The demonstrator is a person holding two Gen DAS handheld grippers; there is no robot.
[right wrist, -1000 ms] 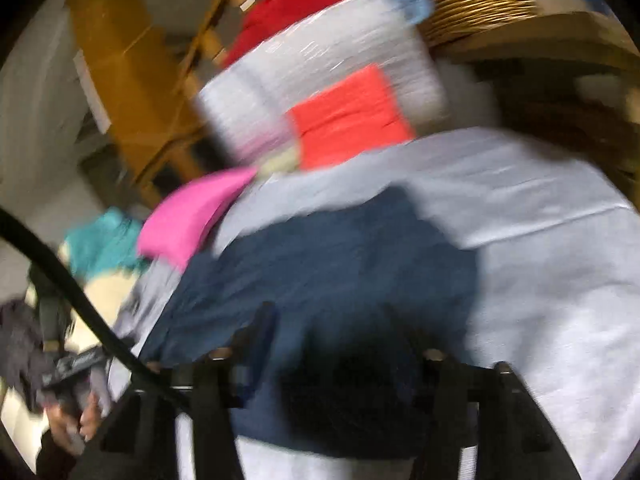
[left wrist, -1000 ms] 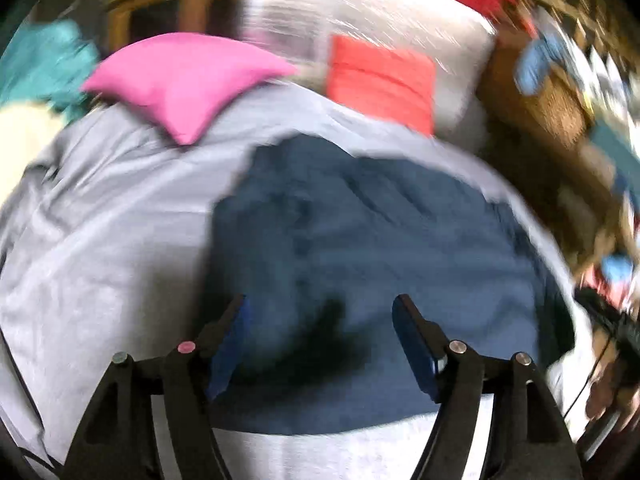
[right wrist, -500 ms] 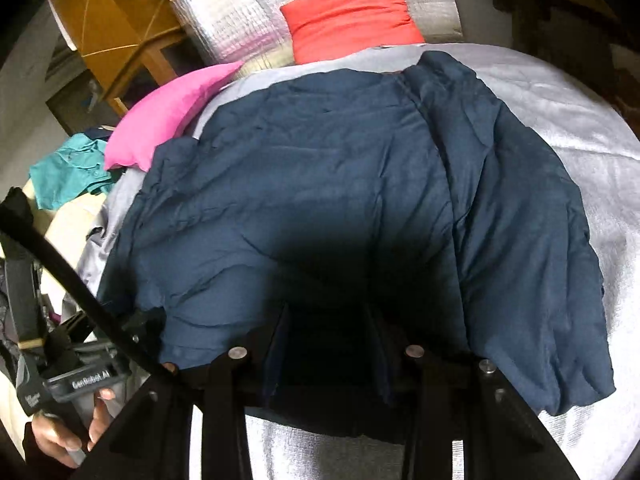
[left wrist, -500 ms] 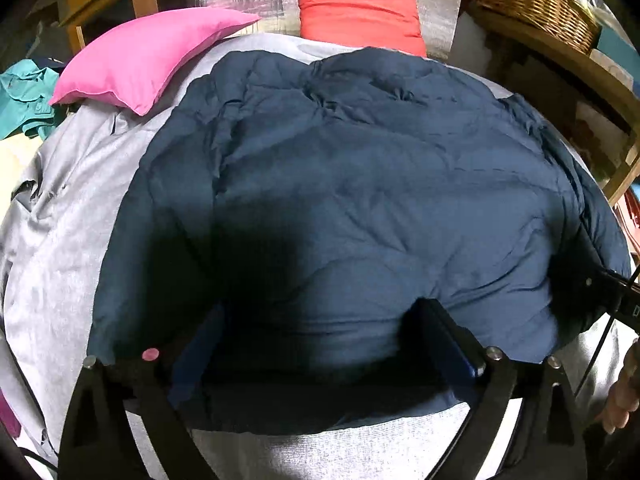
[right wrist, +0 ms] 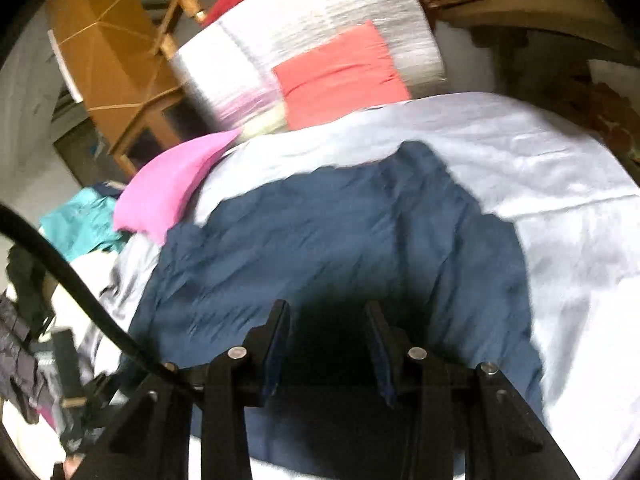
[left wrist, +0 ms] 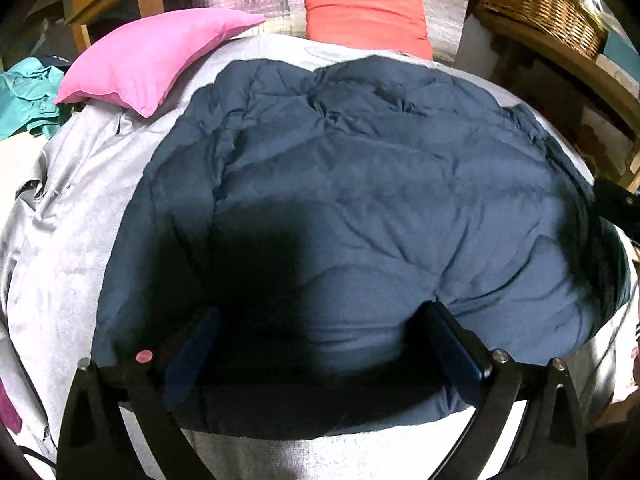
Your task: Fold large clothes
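pink pillow, coral cushion, wicker basket

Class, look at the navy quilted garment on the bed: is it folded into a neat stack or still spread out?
Spread out. The navy quilted garment lies wide across the grey bedcover, puffy and wrinkled, with no tidy stack.

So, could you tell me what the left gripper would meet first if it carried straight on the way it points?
Most likely the navy padded jacket: the left gripper, jaws wide, points down at its near part, which lies on the grey bedcover. Depth is hard to judge.
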